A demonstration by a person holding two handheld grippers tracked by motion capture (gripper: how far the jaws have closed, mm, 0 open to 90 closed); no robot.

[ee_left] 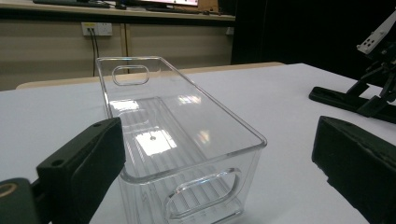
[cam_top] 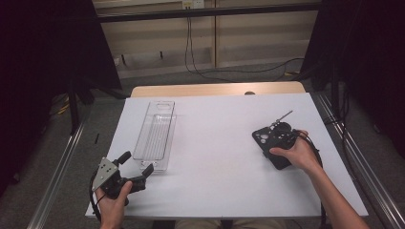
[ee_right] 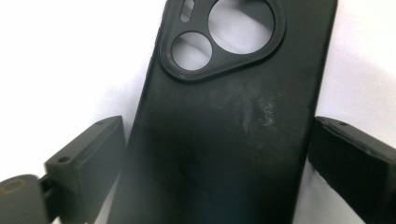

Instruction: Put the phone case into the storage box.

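Observation:
A black phone case (cam_top: 261,137) lies flat on the white table at the right, camera cut-outs toward the far left. My right gripper (cam_top: 276,143) hangs over it, open. In the right gripper view the case (ee_right: 224,116) lies between the jaws, and neither jaw visibly presses on it. A clear, empty plastic bin (cam_top: 155,136) lies lengthwise at the left. My left gripper (cam_top: 138,162) is open at the bin's near end. In the left gripper view the bin (ee_left: 196,186) stands just ahead, between the spread jaws. Farther right there are my right gripper (ee_left: 378,60) and the case (ee_left: 341,99).
The white table top (cam_top: 219,162) has a wooden strip (cam_top: 215,89) along its far edge. Metal rails (cam_top: 62,162) run along both sides of the table. Cables (cam_top: 248,71) trail on the floor beyond, with dark curtains at either side.

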